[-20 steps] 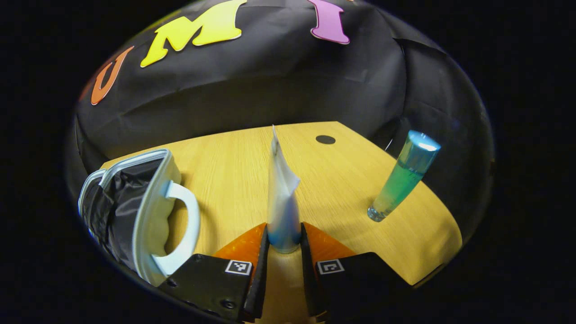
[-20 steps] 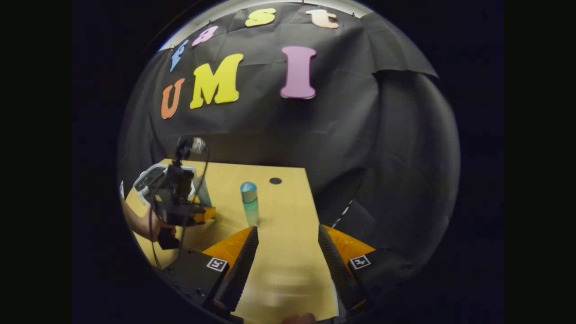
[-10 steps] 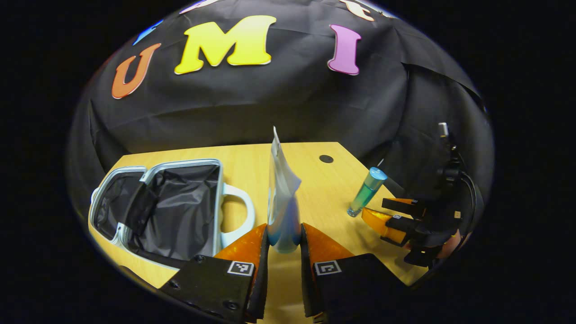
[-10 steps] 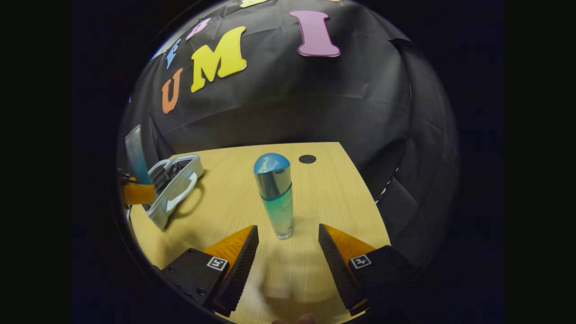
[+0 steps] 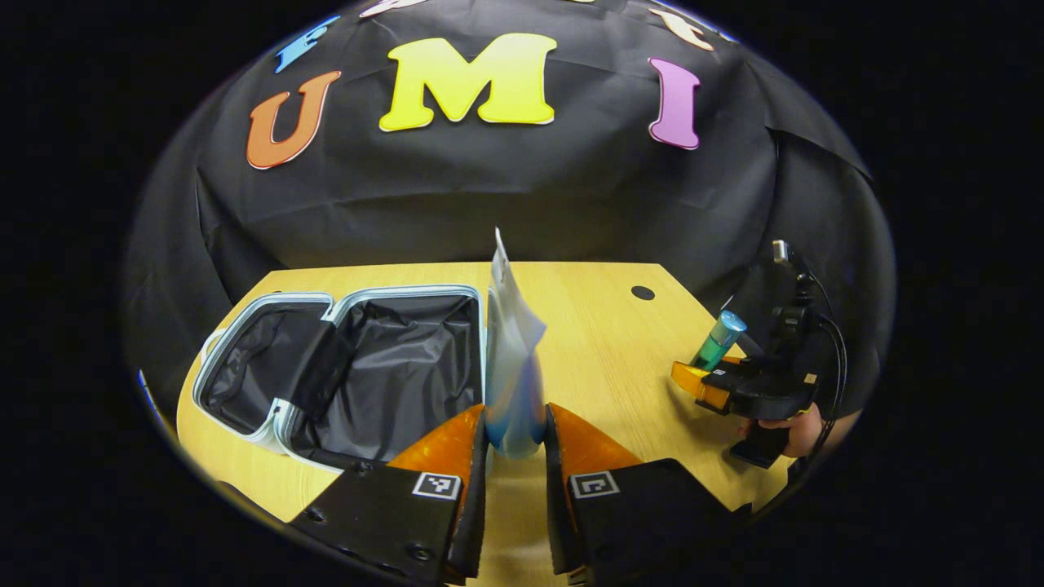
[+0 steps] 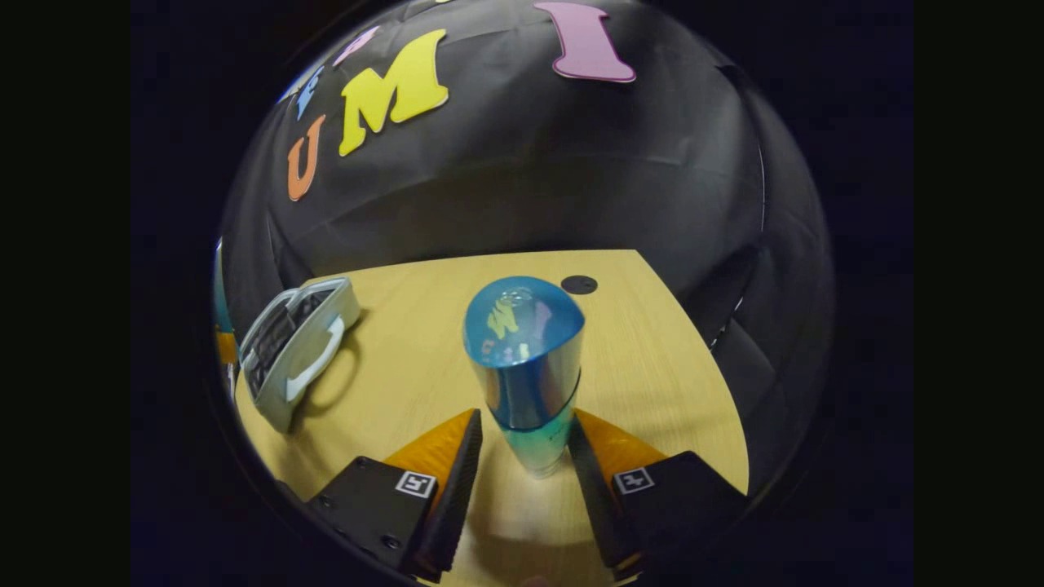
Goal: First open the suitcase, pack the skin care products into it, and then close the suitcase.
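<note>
My left gripper [image 5: 515, 412] is shut on the lower end of a white and blue tube [image 5: 510, 342], which stands upright above the table's front. The open suitcase [image 5: 383, 367], pale blue with black lining, lies just left of it. In the right gripper view a green bottle with a shiny blue cap [image 6: 526, 359] stands on the table between the fingers of my right gripper [image 6: 524, 416]. The right finger is against it and a sliver of table shows at the left finger [image 6: 457, 473]. From the left gripper view that right gripper [image 5: 708, 373] and the bottle [image 5: 718, 338] are at the table's right edge.
The wooden table [image 5: 603, 350] has a small black round hole [image 5: 643, 292] near its far right corner. A hand [image 5: 803, 432] holds the right gripper's handle. In the right gripper view the suitcase [image 6: 294, 350] lies far left, handle towards me.
My left gripper has swung left with the tube, closer to the open suitcase. My right gripper has moved forward around the bottle and its fingers have narrowed.
</note>
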`<action>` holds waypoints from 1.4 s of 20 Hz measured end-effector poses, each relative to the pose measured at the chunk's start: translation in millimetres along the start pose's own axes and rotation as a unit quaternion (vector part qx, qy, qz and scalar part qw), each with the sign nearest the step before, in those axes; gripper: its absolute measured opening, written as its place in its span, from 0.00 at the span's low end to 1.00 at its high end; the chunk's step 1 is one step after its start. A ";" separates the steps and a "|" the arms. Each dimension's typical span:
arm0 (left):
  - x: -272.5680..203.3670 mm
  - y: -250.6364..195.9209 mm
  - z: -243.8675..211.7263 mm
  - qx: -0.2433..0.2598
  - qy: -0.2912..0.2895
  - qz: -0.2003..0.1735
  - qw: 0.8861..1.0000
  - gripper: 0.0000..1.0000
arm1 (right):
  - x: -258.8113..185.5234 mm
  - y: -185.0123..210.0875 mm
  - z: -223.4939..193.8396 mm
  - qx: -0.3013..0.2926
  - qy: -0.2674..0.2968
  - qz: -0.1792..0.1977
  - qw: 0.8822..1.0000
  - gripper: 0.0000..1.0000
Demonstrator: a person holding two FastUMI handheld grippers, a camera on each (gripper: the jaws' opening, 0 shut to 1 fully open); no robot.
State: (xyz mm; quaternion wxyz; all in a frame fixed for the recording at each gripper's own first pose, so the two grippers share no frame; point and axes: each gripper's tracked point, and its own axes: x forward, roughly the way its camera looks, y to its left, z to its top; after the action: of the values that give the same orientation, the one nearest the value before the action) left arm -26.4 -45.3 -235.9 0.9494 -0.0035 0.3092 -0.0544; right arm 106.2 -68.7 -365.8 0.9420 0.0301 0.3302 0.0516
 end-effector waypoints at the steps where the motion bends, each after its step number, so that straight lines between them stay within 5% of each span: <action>1: -1.9 7.5 3.2 0.000 -0.002 0.002 1.000 0.35 | 2.9 -0.8 -0.3 0.000 -0.001 -0.004 1.000 0.50; 2: -3.2 17.3 7.5 -0.001 -0.005 0.007 1.000 0.35 | 2.3 0.0 0.8 -0.004 0.001 -0.008 1.000 0.39; 5: -5.6 47.5 18.4 -0.021 -0.002 0.007 1.000 0.35 | 1.9 0.5 1.2 -0.008 0.008 -0.016 1.000 0.31; 9: 2.0 87.4 19.7 -0.039 0.032 -0.008 0.999 0.35 | -27.5 17.2 8.3 0.006 0.019 0.007 1.000 0.30; 14: 30.2 112.7 8.6 -0.089 0.109 -0.064 0.988 0.35 | -104.0 51.1 11.1 0.097 0.060 0.072 0.991 0.29; 18: 48.8 129.3 -31.6 -0.105 0.222 -0.099 0.964 0.35 | -157.9 60.8 16.0 0.132 0.071 0.089 0.985 0.28; 22: 60.6 134.6 -68.0 -0.138 0.330 -0.116 0.926 0.35 | -195.7 71.0 12.2 0.155 0.078 0.096 0.980 0.30; 28: 79.9 142.7 -89.3 -0.158 0.419 -0.116 0.887 0.35 | -220.3 59.4 11.4 0.178 0.077 0.074 0.978 0.30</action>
State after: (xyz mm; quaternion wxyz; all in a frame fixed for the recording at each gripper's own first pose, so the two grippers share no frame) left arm -0.3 90.5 -360.8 0.7057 -0.1659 0.6798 -0.1109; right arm -62.4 -35.7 -215.2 0.8869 0.2177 0.4025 0.0637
